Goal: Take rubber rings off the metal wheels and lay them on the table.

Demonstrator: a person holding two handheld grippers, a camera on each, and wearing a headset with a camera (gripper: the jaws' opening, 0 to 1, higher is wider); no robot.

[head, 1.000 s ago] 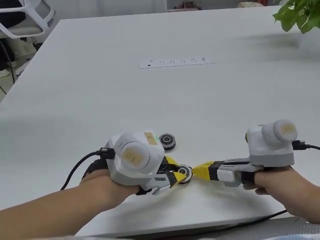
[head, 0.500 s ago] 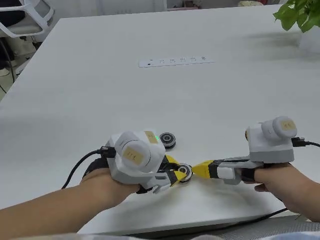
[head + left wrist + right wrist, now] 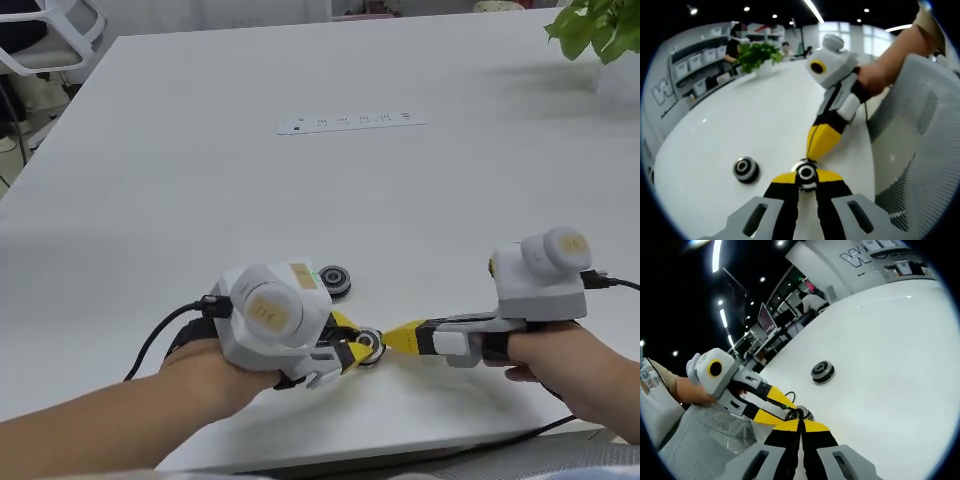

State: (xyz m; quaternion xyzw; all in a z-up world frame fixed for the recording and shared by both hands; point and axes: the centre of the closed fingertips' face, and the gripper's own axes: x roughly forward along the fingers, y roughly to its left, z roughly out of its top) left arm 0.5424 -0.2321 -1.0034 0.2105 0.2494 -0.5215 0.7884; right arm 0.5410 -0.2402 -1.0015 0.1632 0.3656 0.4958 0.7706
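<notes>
Head view: the left gripper squeezes a small wheel. The right gripper, jaws pressed together, touches its edge. Next, I think, it must pull the rubber ring off gently.
</notes>
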